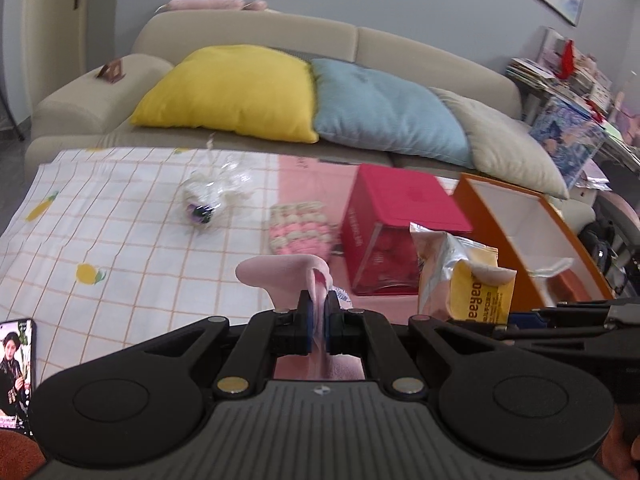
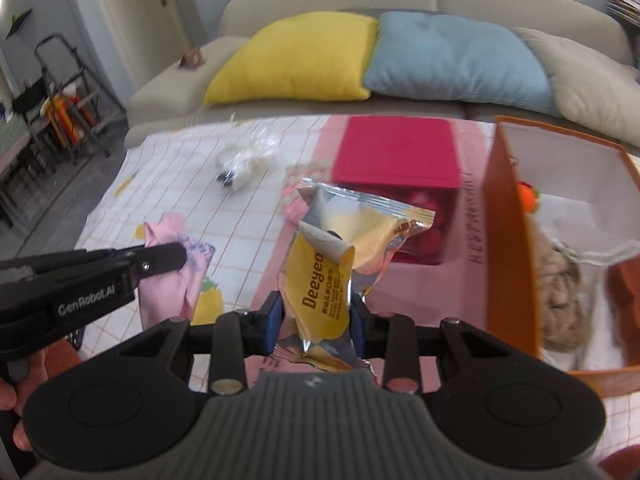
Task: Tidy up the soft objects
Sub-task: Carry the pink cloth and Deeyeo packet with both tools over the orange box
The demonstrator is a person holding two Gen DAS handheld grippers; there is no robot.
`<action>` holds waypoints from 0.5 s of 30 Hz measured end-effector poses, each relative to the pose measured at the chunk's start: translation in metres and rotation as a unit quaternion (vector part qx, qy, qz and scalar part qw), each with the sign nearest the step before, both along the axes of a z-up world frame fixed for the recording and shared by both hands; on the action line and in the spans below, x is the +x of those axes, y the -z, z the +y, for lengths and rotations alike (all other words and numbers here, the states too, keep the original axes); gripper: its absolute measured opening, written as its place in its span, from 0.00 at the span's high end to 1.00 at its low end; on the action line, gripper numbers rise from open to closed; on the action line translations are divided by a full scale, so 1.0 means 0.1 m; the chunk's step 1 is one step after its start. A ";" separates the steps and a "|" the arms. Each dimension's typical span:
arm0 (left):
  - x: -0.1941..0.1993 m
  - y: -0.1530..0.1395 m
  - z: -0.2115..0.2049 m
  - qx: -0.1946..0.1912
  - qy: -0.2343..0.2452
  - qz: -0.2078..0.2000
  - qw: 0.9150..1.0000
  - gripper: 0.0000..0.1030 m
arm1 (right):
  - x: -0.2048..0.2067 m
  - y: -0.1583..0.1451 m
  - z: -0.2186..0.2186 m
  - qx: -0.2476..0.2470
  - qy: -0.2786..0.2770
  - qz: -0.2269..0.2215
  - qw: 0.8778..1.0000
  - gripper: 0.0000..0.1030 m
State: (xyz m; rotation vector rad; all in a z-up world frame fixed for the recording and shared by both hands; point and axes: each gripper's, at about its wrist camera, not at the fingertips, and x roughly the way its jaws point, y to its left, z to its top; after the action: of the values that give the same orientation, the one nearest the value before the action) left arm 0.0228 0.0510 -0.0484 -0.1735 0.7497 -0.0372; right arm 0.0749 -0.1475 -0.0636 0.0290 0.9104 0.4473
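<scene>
My left gripper (image 1: 319, 312) is shut on a pink soft cloth (image 1: 286, 276) and holds it above the checked tablecloth; the cloth also shows in the right wrist view (image 2: 170, 276), hanging from the left gripper (image 2: 176, 254). My right gripper (image 2: 316, 320) is shut on a yellow and silver Deeyeo packet (image 2: 332, 272), held upright; the packet also shows in the left wrist view (image 1: 464, 280). An orange box (image 2: 508, 240), open on top, stands to the right and holds a beige woolly item (image 2: 560, 292) and a small orange toy (image 2: 528, 196).
A red box (image 1: 396, 232) stands mid-table. A pink and cream knitted piece (image 1: 298, 228) and a clear-wrapped white bundle (image 1: 212, 196) lie on the cloth. A phone (image 1: 16, 368) lies at the near left. A sofa with yellow (image 1: 236, 92), blue and grey cushions is behind.
</scene>
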 end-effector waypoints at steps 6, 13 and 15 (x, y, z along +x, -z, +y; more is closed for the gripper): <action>0.04 -0.14 -0.30 0.003 0.033 -0.009 0.999 0.95 | -0.03 -0.11 -0.40 0.007 0.029 -0.019 0.999 0.67; 0.22 -0.31 -0.74 0.004 0.089 -0.022 0.996 0.95 | -0.05 -0.27 -0.93 0.001 0.045 -0.040 0.998 0.67; 0.30 -0.36 -0.91 0.002 0.107 -0.025 0.994 0.95 | -0.05 -0.30 -1.11 0.000 0.047 -0.045 0.998 0.67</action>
State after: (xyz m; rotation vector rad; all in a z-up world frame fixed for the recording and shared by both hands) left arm 0.0523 -0.0399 -0.0124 -0.0877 0.7157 -0.2429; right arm 0.0704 -0.2580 -0.0339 0.0513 0.8174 0.3580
